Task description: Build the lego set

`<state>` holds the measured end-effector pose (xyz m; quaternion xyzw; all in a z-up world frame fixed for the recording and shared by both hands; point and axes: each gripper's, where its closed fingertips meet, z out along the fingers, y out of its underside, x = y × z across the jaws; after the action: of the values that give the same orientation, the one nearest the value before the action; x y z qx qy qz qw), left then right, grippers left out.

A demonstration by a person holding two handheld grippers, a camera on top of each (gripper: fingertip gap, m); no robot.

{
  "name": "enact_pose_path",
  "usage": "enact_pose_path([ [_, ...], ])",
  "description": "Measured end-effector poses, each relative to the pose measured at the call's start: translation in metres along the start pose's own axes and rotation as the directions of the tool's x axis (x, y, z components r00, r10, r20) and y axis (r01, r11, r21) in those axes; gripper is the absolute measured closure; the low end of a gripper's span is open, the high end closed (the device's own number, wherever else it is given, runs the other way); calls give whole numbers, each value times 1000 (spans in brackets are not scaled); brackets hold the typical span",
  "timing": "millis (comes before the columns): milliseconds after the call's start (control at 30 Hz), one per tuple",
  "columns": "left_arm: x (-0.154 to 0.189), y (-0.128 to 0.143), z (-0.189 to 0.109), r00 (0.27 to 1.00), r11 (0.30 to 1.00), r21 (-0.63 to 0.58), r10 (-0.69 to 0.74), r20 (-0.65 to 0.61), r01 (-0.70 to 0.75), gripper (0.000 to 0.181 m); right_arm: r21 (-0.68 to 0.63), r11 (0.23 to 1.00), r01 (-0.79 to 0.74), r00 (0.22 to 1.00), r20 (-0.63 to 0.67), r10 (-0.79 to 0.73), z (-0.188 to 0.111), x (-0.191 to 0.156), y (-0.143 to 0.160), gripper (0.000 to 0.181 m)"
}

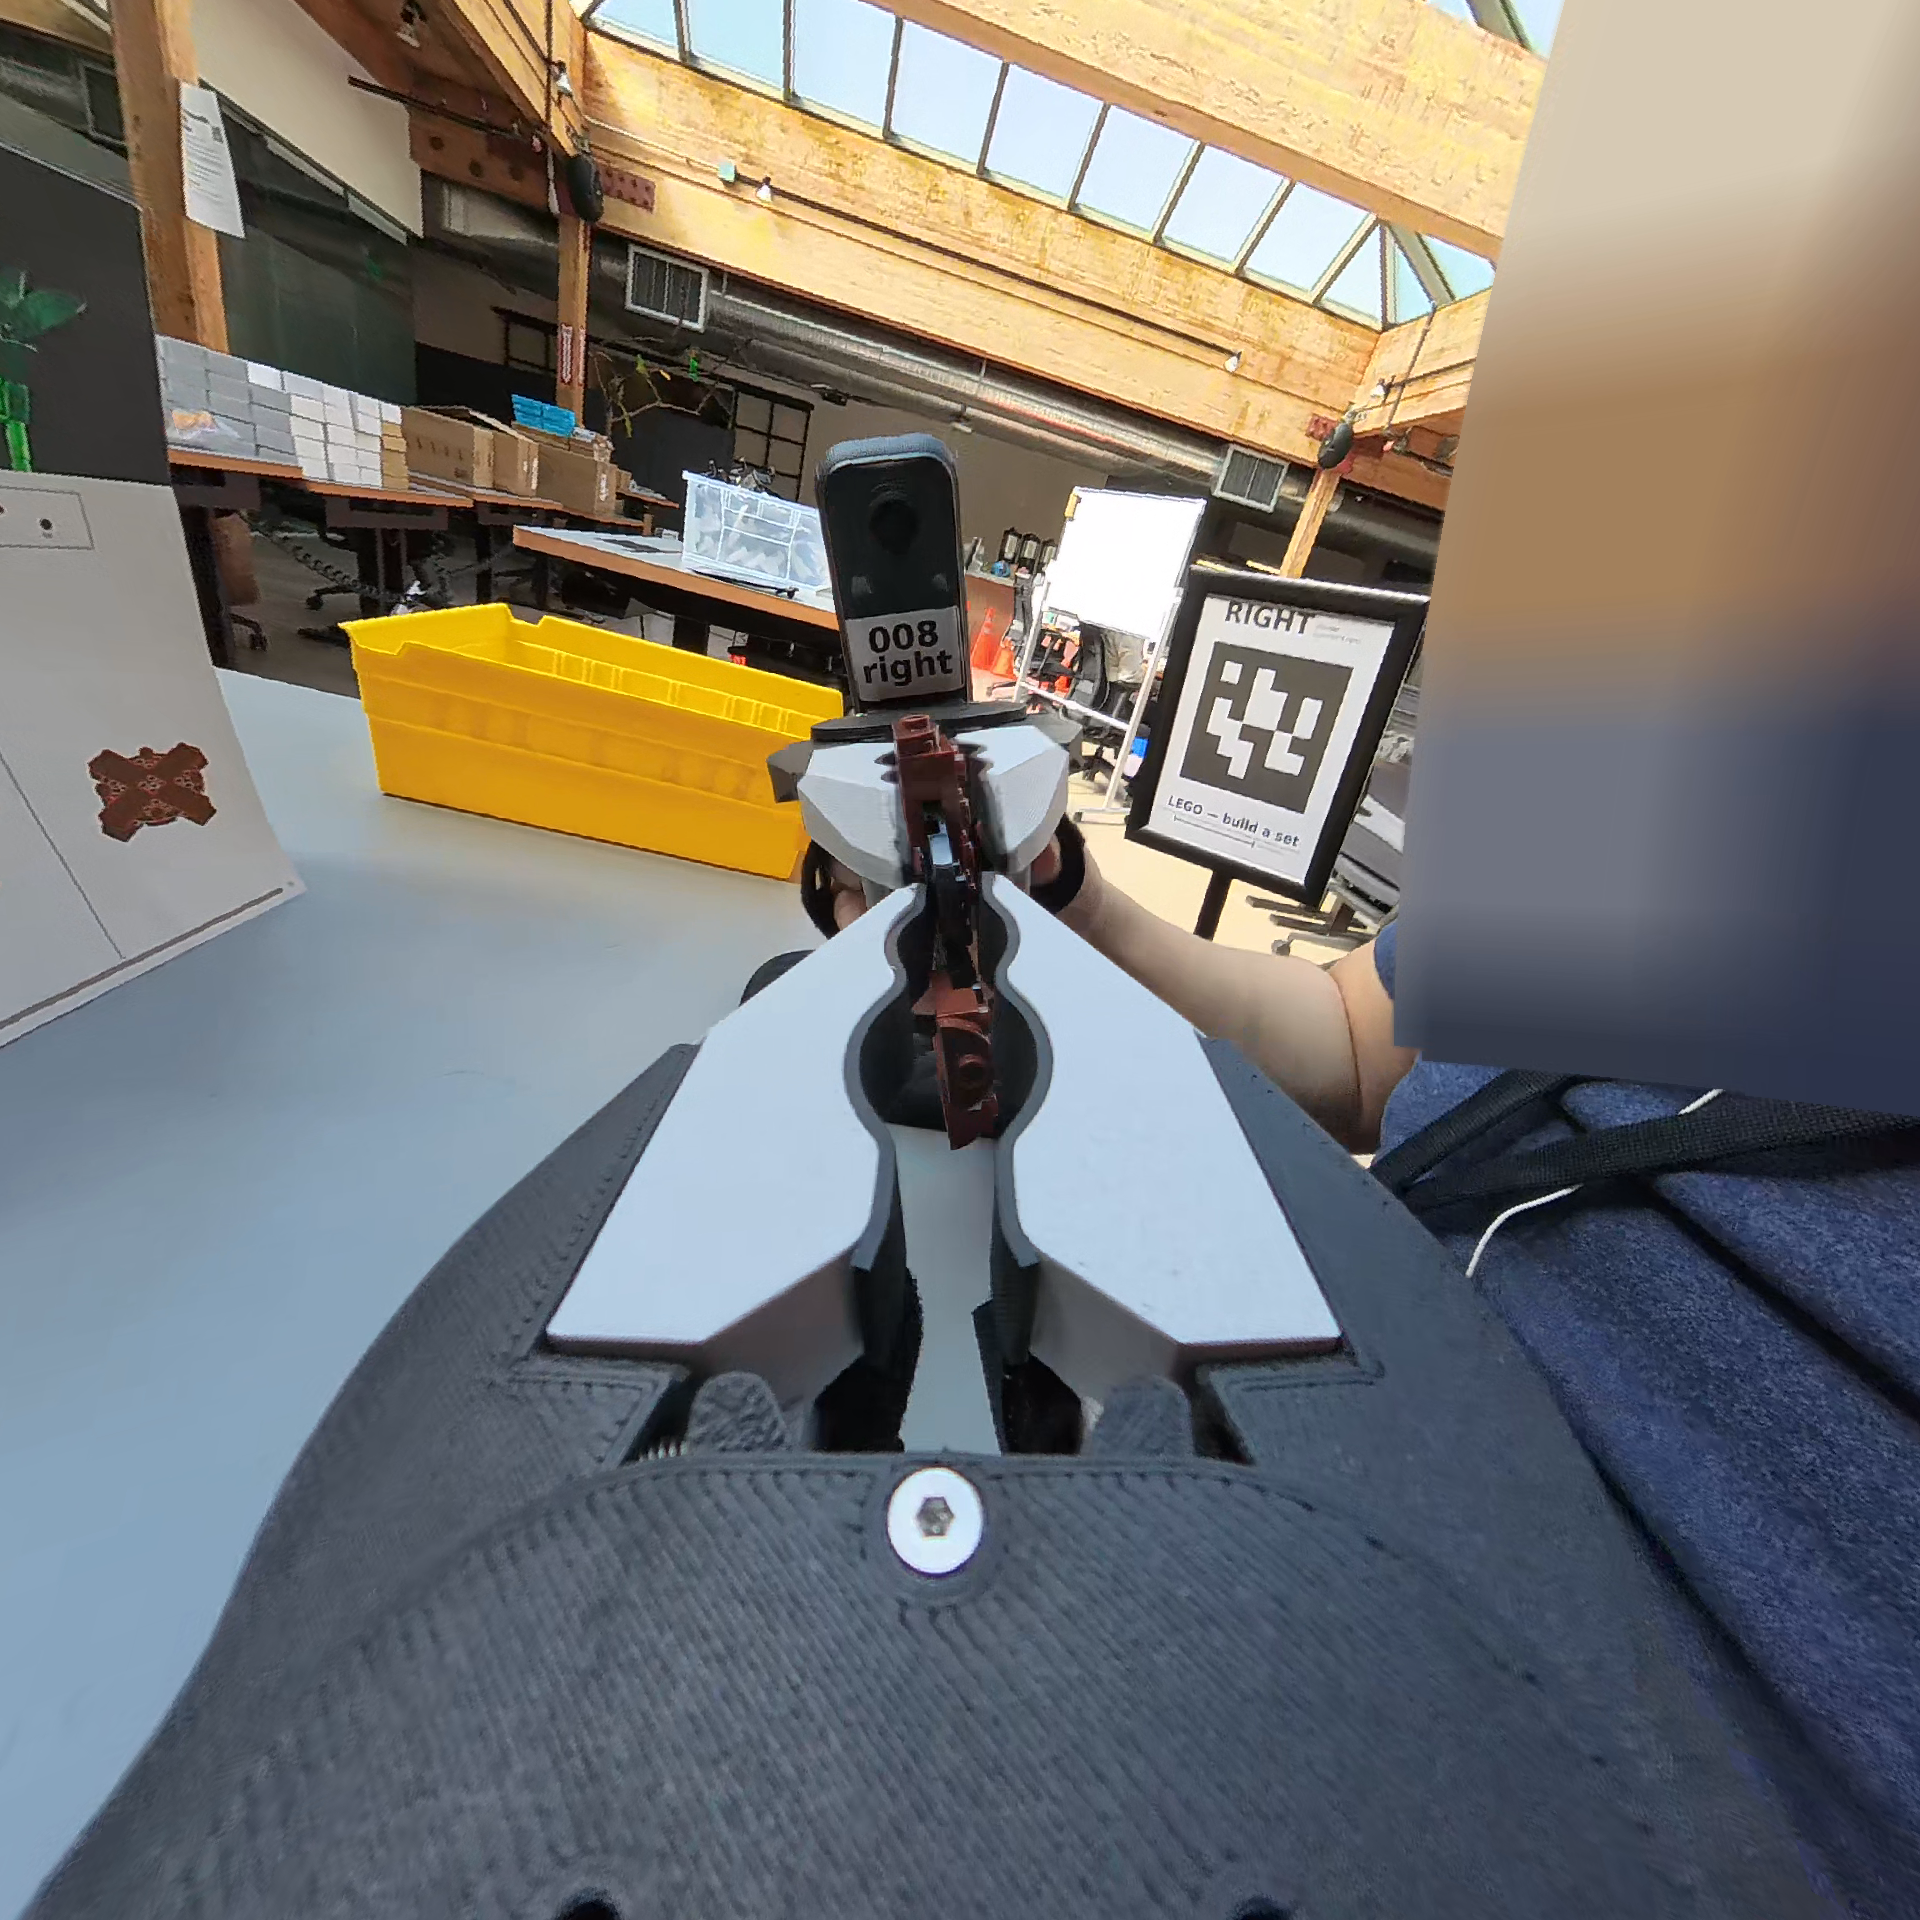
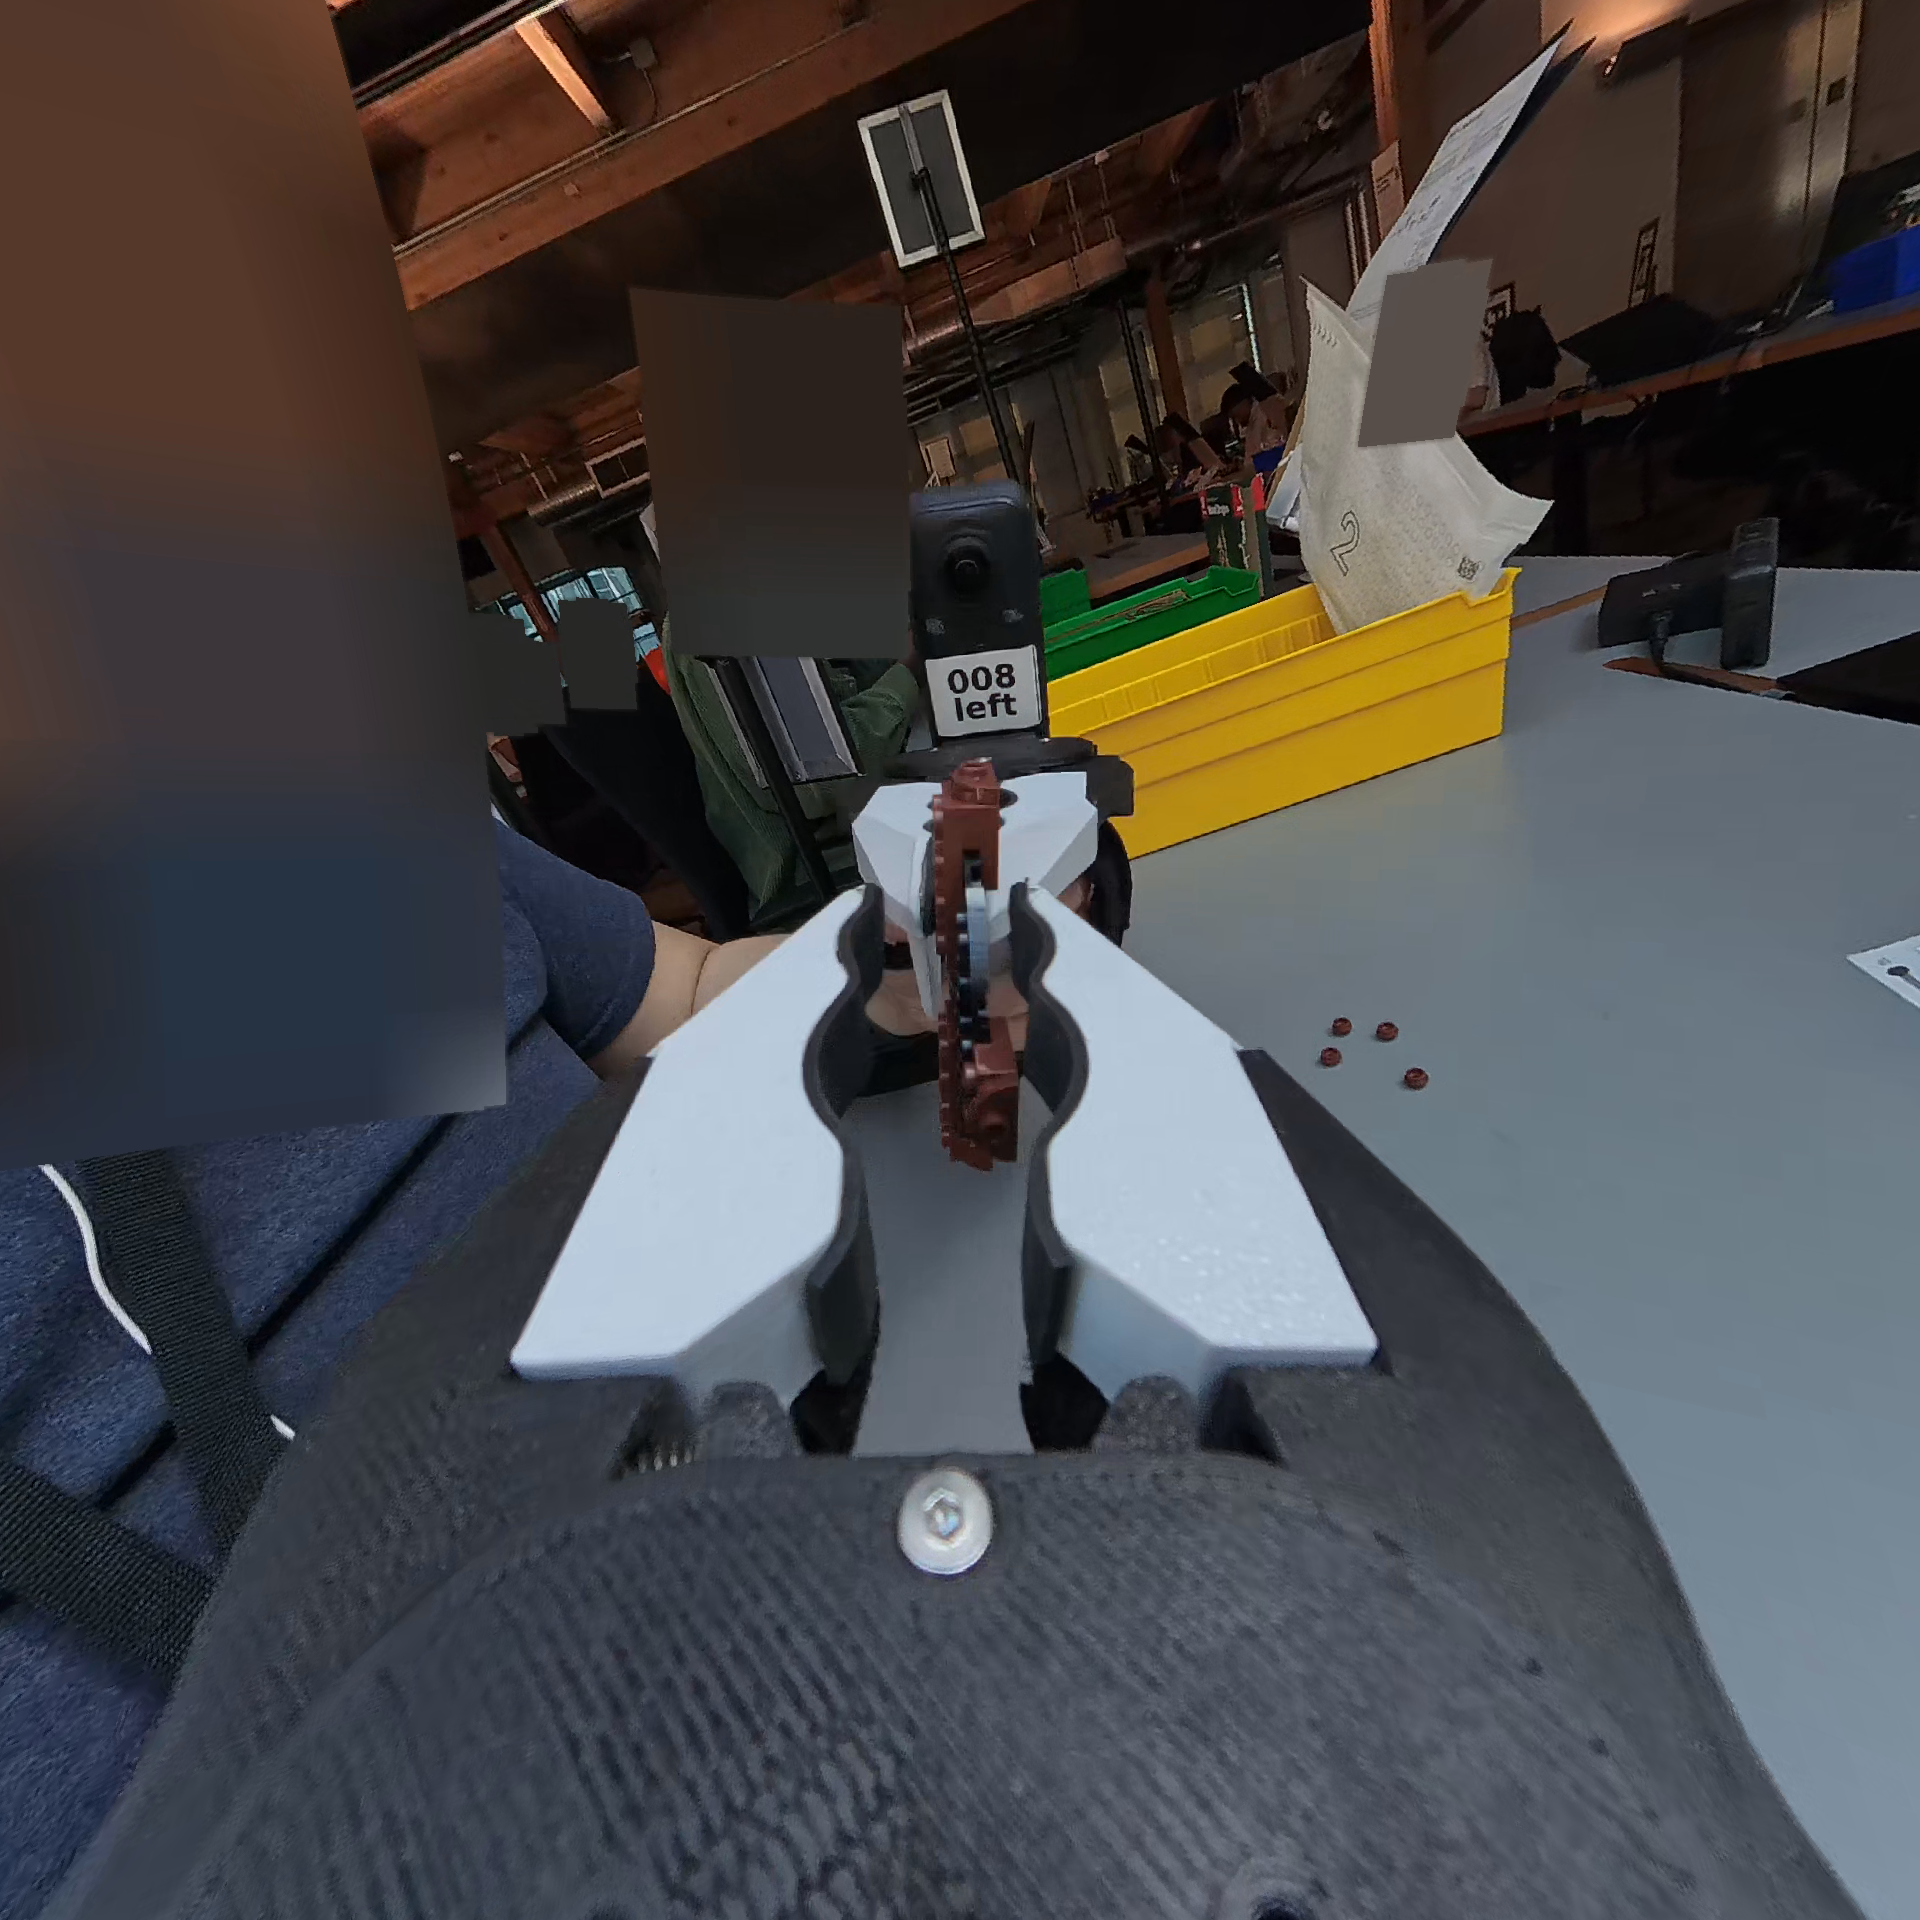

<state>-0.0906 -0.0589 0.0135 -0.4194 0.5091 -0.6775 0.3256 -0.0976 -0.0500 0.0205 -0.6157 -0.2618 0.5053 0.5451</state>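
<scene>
Facing each other nose to nose, left gripper (image 1: 948, 920) and right gripper (image 2: 961, 914) both clamp the same reddish-brown lego assembly (image 1: 943, 831), held edge-on in the air above the grey table (image 1: 260, 1091). Its long axis runs straight between the two claws, thin and flat, studded, with a black part sandwiched inside. Neither hand is nearer. Four small brown round studs (image 2: 1374, 1051) lie loose on the table to the assembly's right; the yellow ribbed plastic bin (image 2: 1288, 686) sits beyond it.
</scene>
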Motion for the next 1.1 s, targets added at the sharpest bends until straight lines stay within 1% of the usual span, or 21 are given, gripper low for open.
enact_pose_path([
  [33, 0, 2, 1, 1000, 1000, -15, 11, 6, -11, 177, 20, 1000, 5, 1000, 1, -5, -1, -1, -4, 152],
  [100, 1, 3, 2, 1000, 1000, -15, 2, 0, -2, 177, 5, 1000, 20, 1000, -7, -20, 0, 0, -4, 157],
  [167, 3, 3, 2, 1000, 1000, -18, -8, -15, 8, 177, -43, 998, 42, 999, -19, -43, 1, 0, 1, 170],
  [267, 2, 1, 2, 1000, 1000, 6, 8, -2, -8, 175, -43, 999, 28, 999, -23, -29, 1, 0, -1, 172],
  [367, -3, 0, 2, 999, 1000, 14, 26, 39, -27, 168, -44, 999, 17, 999, -39, -19, 1, 2, 0, 173],
  [533, 6, -1, 1, 1000, 1000, 12, -7, -26, 8, 176, -19, 1000, -20, 1000, 10, 20, 2, -3, -1, 171],
  [567, 5, -1, 1, 1000, 1000, 6, -10, -24, 10, 177, -3, 1000, -14, 1000, 12, 14, 2, -4, -3, 168],
  [600, 5, 1, 2, 1000, 1000, -5, -11, -20, 11, 177, 19, 999, -27, 1000, 12, 26, 2, -4, -6, 153],
  [633, 4, 2, 2, 1000, 1000, -12, -11, -16, 11, 177, 29, 998, -47, 999, 10, 47, 2, -3, -8, 148],
  [667, 4, 3, 2, 1000, 1000, -15, -14, -20, 14, 177, 27, 998, -52, 999, 9, 52, 3, -2, -8, 155],
  [700, 5, 4, 3, 999, 1000, -22, -19, -27, 18, 177, 6, 999, -38, 999, 12, 38, 4, -3, -5, 170],
  [767, 4, 6, 3, 1000, 999, -35, -16, -17, 15, 177, -12, 1000, 5, 1000, -21, -5, 4, -1, -3, 171],
  [900, 7, 4, 3, 1000, 1000, -30, 3, -28, -4, 177, -13, 1000, 22, 1000, -10, -22, 5, -6, -6, 171],
  [933, 7, 4, 4, 1000, 999, -34, 12, -22, -13, 177, -10, 1000, 3, 1000, -6, -3, 6, -6, -7, 160],
  [967, 7, 6, 4, 1000, 999, -42, 21, -18, -22, 177, -14, 1000, -25, 1000, -4, 25, 8, -7, -7, 152],
  [1000, 8, 7, 5, 999, 998, -52, 27, -20, -28, 177, -43, 999, -21, 1000, 3, 21, 8, -8, -4, 170],
  [1067, 8, 8, 6, 999, 997, -58, 41, -13, -41, 177, -61, 997, 57, 998, -28, -58, 8, -7, -4, 171],
  [1100, 8, 8, 6, 999, 997, -60, 46, -14, -46, 177, -67, 995, 69, 997, -32, -71, 8, -8, -4, 171],
])
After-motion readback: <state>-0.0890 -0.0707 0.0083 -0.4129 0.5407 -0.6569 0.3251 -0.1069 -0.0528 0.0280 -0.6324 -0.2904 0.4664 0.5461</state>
